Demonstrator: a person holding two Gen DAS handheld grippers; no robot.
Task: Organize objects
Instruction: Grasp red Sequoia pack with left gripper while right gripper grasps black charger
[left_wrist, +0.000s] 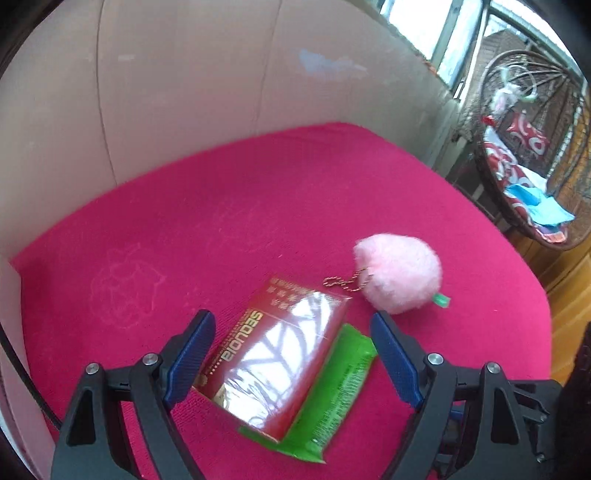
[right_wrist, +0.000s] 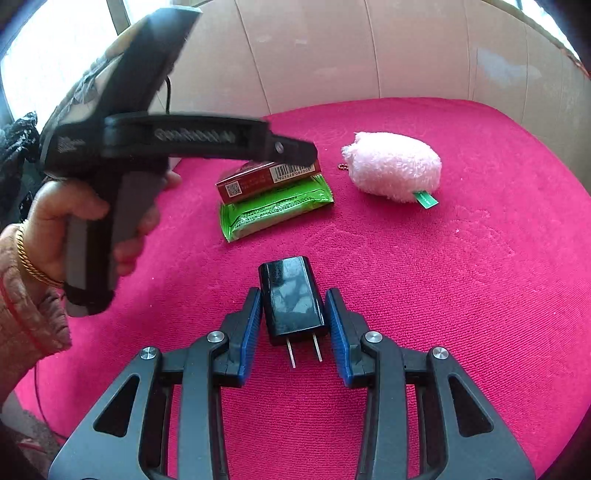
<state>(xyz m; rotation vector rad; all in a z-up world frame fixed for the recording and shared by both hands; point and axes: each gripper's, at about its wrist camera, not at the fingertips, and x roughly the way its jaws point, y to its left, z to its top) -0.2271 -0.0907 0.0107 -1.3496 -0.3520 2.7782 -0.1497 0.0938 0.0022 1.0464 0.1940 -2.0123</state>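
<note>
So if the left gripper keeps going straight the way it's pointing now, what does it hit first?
Most likely the red box, which lies on the green packet between the open fingers of the left gripper. The pink plush keychain sits off to the side, out of that line. Depth is hard to judge.

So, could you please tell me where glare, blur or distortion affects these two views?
Left wrist view: window glare whitens the red box, and the pink plush is slightly soft. Right wrist view: the left tool and the hand holding it are motion-smeared, while the black charger stays sharp. Both views bow the red cushion at the edges.
</note>
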